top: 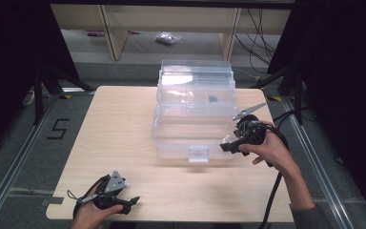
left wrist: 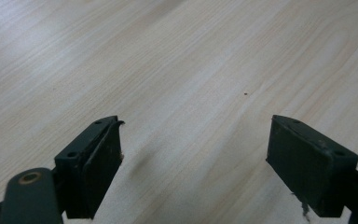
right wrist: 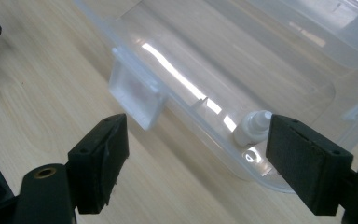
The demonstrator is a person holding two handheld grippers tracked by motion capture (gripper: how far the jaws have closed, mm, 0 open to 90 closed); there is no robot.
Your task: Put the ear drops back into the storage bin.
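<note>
Grey floor with a taped "5" point(top: 57, 129) at the left surrounds the light wooden table point(top: 119, 138); shelf legs and cables stand beyond its far edge. We note a large clear plastic bin point(top: 194, 112) with its lid open, set right of centre toward the far edge of the table, its front latch tab point(top: 198, 153) facing the person. We see the right gripper point(top: 228, 145), held in the person's right hand point(top: 271, 150), just beside the bin's near right corner; in the right gripper view its jaws stand wide apart with nothing between them, framing the latch tab point(right wrist: 137, 95) and a small white bottle point(right wrist: 253, 128) lying inside the bin against its front wall. We see the left gripper point(top: 129, 203) resting near the table's near left corner; in the left gripper view its jaws are wide and empty over bare wood point(left wrist: 191, 70).
</note>
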